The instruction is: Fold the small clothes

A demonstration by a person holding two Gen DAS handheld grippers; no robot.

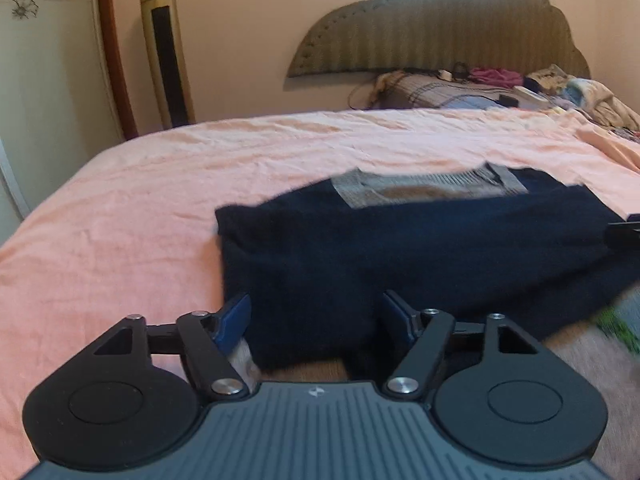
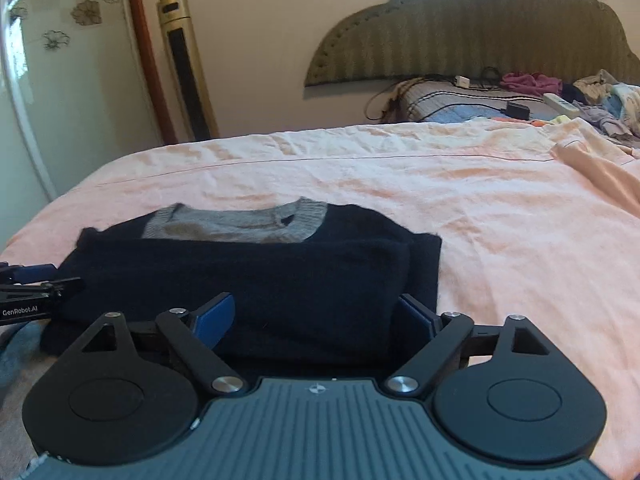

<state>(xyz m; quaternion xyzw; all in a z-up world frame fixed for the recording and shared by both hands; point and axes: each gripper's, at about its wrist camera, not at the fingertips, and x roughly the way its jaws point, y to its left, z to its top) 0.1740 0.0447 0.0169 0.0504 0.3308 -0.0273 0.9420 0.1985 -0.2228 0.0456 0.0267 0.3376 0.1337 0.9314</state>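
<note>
The navy sweater (image 1: pixel 400 248) lies on the bed (image 1: pixel 140 200), its near edge between the spread jaws of the left gripper (image 1: pixel 314 312) and right gripper (image 2: pixel 316 316).

Both wrist cameras sit low at the foot of the bed (image 1: pixel 140 184), looking forward toward the headboard (image 1: pixel 440 28). Each is very close to the navy sweater (image 1: pixel 400 248). The left view has it right of centre; the right view, left of centre. Both share the sweater, headboard and tower fan (image 2: pixel 188 64).
</note>
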